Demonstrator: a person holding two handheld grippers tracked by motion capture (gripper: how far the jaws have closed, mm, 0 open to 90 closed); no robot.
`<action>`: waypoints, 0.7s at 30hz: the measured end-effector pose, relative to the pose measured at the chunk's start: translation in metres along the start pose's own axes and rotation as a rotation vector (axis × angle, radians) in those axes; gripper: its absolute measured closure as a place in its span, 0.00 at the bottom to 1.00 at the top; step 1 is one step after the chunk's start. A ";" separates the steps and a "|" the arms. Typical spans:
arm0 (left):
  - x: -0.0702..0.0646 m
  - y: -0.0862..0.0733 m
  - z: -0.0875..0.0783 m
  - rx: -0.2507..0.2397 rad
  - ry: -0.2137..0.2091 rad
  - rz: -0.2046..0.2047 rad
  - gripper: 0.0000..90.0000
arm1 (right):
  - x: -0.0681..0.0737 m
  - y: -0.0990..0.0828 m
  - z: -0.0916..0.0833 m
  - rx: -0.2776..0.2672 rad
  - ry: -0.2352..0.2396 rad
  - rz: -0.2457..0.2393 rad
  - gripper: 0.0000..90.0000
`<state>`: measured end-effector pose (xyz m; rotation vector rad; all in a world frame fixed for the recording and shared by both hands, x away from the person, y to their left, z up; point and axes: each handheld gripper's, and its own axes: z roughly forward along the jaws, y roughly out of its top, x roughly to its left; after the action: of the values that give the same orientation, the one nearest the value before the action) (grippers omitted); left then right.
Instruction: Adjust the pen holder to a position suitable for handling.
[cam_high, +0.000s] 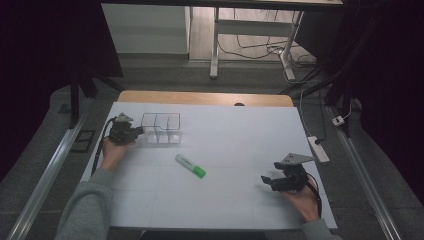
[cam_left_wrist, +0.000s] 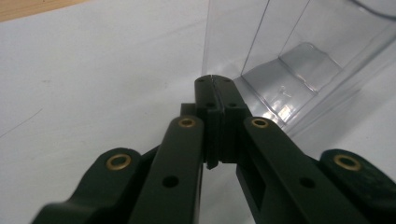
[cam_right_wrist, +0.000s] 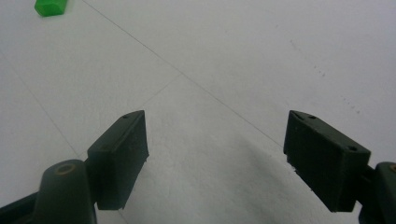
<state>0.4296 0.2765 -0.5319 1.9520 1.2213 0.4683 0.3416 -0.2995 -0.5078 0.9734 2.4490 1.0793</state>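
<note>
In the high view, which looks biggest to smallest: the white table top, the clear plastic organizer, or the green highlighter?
1. White table top, by far the largest.
2. Clear plastic organizer, a divided box beside the left hand-held gripper.
3. Green highlighter, the smallest, though it lies nearer the camera than the organizer, which flatters it slightly.

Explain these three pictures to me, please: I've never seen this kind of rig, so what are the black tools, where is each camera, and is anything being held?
A person sits at a white table with a hand-held two-jaw gripper in each hand. The high view looks down from above; the other two cameras ride on the grippers, looking along their jaws. The left gripper is shut with nothing between its jaws, its tip right by a clear plastic organizer with compartments; whether it touches is unclear. The right gripper is open and empty, resting near the table's right edge. Between them lies a green highlighter, untouched.
</note>
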 end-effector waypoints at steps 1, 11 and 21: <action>0.000 0.000 0.000 0.000 0.000 0.000 0.99 | 0.000 0.000 0.000 0.000 -0.001 0.000 0.24; -0.008 0.005 0.005 0.005 -0.018 0.022 0.99 | 0.001 -0.001 -0.001 -0.001 -0.001 0.001 0.24; -0.017 0.010 0.010 0.014 -0.031 0.043 0.99 | 0.001 -0.003 -0.002 0.000 0.000 0.009 0.24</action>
<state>0.4339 0.2547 -0.5294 1.9933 1.1687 0.4512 0.3388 -0.3012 -0.5085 0.9856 2.4469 1.0823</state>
